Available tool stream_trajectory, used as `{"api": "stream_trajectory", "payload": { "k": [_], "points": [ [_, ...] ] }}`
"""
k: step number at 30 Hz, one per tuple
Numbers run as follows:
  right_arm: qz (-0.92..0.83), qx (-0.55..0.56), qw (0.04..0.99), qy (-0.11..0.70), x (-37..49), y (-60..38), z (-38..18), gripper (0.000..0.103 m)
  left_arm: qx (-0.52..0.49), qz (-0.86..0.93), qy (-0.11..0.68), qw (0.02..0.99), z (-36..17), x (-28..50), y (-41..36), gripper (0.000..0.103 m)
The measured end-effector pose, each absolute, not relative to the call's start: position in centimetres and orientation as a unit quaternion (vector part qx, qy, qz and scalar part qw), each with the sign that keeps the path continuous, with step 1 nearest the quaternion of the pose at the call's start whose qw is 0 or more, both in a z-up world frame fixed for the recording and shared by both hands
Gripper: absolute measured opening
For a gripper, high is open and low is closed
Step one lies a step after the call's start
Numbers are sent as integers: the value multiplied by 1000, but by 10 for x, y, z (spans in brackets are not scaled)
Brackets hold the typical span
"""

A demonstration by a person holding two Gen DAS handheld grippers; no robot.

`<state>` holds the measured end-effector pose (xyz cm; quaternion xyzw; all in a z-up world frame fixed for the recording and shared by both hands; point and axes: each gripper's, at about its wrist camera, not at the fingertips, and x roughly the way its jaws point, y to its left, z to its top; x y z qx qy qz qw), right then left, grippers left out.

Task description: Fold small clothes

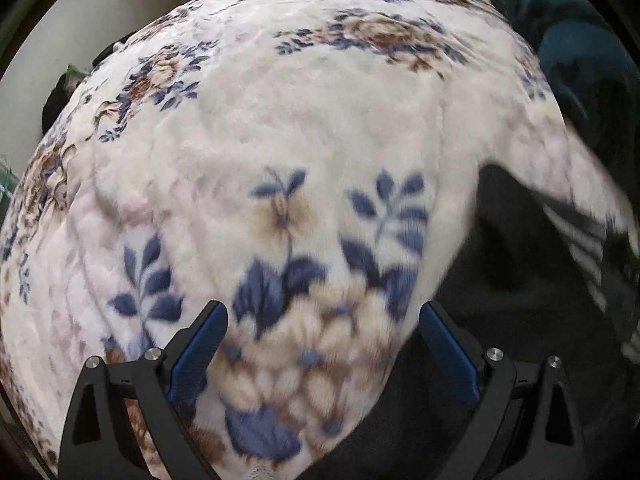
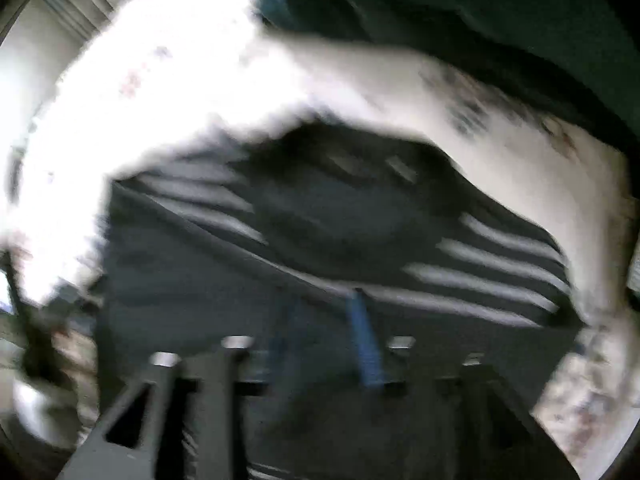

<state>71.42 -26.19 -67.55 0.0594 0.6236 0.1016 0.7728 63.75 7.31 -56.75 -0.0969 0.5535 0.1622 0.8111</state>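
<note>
A dark garment with white stripes (image 2: 360, 220) lies on a white floral blanket (image 1: 300, 120). In the left wrist view the garment (image 1: 520, 272) shows at the right, beside my left gripper (image 1: 322, 316), which is open and empty over the blanket. The right wrist view is badly blurred. My right gripper (image 2: 324, 300) hangs right over the garment with its blue pads close together and dark cloth around them; I cannot tell whether it grips the cloth.
A dark teal cloth heap (image 1: 580, 40) lies at the far right of the bed and also shows in the right wrist view (image 2: 480, 8). A light wall (image 1: 100, 12) stands behind the bed at the left.
</note>
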Motion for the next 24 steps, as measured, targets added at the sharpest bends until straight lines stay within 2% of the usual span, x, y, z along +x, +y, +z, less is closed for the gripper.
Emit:
{"api": "stream_trajectory", "payload": {
  "k": [4,9,10,11,12,17,20,22,23,24],
  "points": [
    [198,129,742,628,757,-185,-680,58,-121,173,559,802,-580,660,86,98],
    [248,70,706,660,811,-70,-715,57,-102,168,563,803,-589,665,83,98],
    [244,56,701,668,816,-59,-721,52,-99,166,561,805,-590,664,82,98],
    [244,38,701,669,822,-47,-727,20,-99,164,560,806,-591,664,82,98],
    [240,29,705,667,826,-39,-728,0,-99,163,560,806,-592,664,82,98],
    [175,31,750,637,847,-47,-718,0,-101,156,560,807,-592,665,83,98],
    [203,114,718,656,867,-61,-724,1,-100,153,560,808,-592,663,83,98],
    [241,154,674,682,869,-58,-730,24,-97,153,560,808,-592,664,84,98],
    [256,155,652,697,868,-50,-736,54,-94,153,560,809,-592,665,84,98],
    [263,142,644,704,866,-42,-741,61,-91,154,560,809,-592,665,84,98]
  ]
}}
